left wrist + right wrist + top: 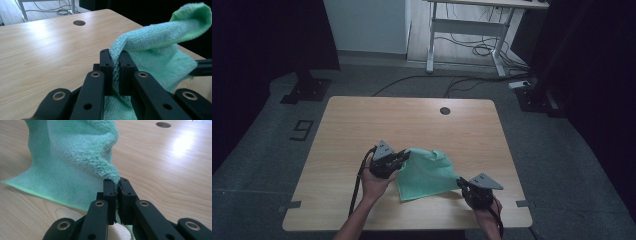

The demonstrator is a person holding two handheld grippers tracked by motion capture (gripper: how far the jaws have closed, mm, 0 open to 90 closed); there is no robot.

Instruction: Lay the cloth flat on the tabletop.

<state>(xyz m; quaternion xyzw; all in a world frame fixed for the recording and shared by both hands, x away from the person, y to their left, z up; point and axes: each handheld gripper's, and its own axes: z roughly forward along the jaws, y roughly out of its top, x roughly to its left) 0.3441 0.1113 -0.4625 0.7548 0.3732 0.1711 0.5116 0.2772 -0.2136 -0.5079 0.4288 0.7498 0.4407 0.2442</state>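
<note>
A green fluffy cloth [424, 172] hangs between my two grippers over the near part of the wooden table [362, 125]. My left gripper [404, 156] is shut on the cloth's left edge; in the left gripper view the cloth [150, 40] is pinched between the black jaws [115, 56] and folds away to the right. My right gripper [460, 182] is shut on the cloth's right corner; in the right gripper view that corner [82, 157] is squeezed between the jaws [117, 181]. The cloth's lower edge rests on the table.
A round cable hole [445, 110] sits near the table's far edge. Beyond the table stand a white desk frame [467, 30] with cables on the floor and dark stands at both sides. Bare wood lies left and far of the cloth.
</note>
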